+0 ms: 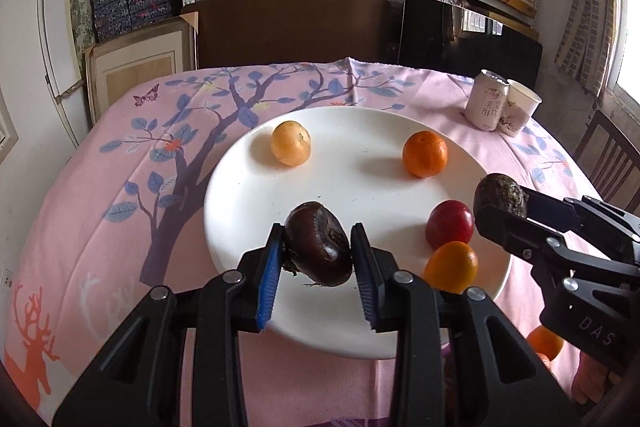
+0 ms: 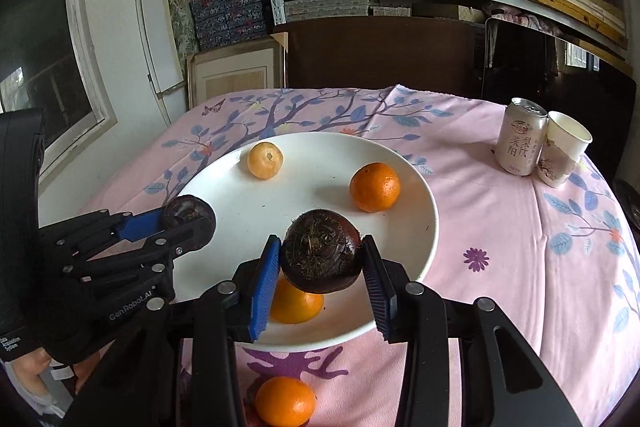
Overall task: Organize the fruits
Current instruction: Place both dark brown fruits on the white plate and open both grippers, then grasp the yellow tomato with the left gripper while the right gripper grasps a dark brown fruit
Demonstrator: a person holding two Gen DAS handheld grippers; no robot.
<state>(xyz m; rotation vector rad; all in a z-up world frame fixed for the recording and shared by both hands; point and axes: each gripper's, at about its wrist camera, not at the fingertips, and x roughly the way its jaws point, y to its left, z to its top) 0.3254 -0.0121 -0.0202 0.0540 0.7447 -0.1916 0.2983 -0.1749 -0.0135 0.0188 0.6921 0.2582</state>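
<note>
A white plate (image 1: 248,211) (image 2: 420,211) sits on the pink tablecloth. My left gripper (image 1: 316,247) is shut on a dark purple-brown fruit (image 1: 318,245) above the plate's near left part; it also shows in the right wrist view (image 2: 188,213). My right gripper (image 2: 320,259) is shut on a second dark fruit (image 2: 322,253), held above the plate's right side (image 1: 500,195). On the plate lie a pale yellow fruit (image 1: 291,143) (image 2: 265,160), an orange (image 1: 425,153) (image 2: 375,187), a red fruit (image 1: 449,223) and another orange (image 1: 451,267) (image 2: 296,303).
An orange (image 2: 285,401) lies on the cloth in front of the plate, with a second one beside it (image 1: 545,343). A drink can (image 2: 520,137) and a paper cup (image 2: 564,149) stand at the table's far right. Shelves with boxes and dark boards stand behind the table.
</note>
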